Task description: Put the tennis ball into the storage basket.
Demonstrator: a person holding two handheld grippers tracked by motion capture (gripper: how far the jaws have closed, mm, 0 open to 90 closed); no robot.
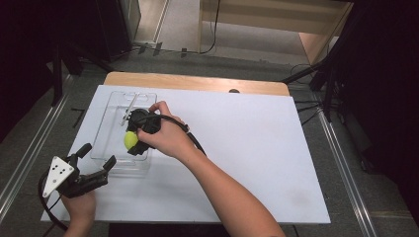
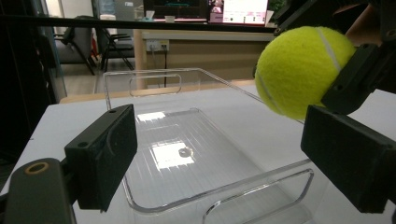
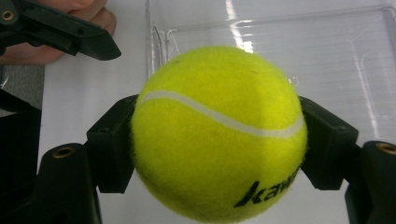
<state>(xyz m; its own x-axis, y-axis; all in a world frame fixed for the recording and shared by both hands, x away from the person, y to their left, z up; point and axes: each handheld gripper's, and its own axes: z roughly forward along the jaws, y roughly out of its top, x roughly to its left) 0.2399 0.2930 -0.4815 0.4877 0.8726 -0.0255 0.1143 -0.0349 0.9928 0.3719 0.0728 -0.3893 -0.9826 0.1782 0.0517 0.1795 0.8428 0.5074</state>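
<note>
Yellow tennis ball (image 1: 130, 140) sits clamped in the right gripper (image 1: 133, 139), high view, held over the near part of a clear plastic tray (image 1: 114, 112) on the white table (image 1: 247, 148). Right hand (image 1: 165, 134) wraps the gripper body from above. Left gripper (image 1: 100, 158) is at the tray's near left corner, jaws spread wide, nothing between them, one fingertip just beside the tray's near edge; touching or not, cannot tell.

Left gripper view: both black pads (image 2: 103, 154) stand far apart, empty gap, tray (image 2: 187, 140) lying straight ahead between them. Ball (image 2: 299, 70) hangs upper right, above the tray's right rim, pinched by the right gripper (image 2: 345, 65), whose black jaw shows against the ball's right side.

Right gripper view: ball (image 3: 218, 133) fills the middle, white seam across it, black lettering low on the right. Right gripper (image 3: 219, 140) jaws press on its left and right sides, firm hold. Tray (image 3: 327, 56) floor lies behind and below the ball. Left gripper (image 3: 70, 30) tip shows top left, off the tray's edge, over the table (image 3: 93, 93).
</note>
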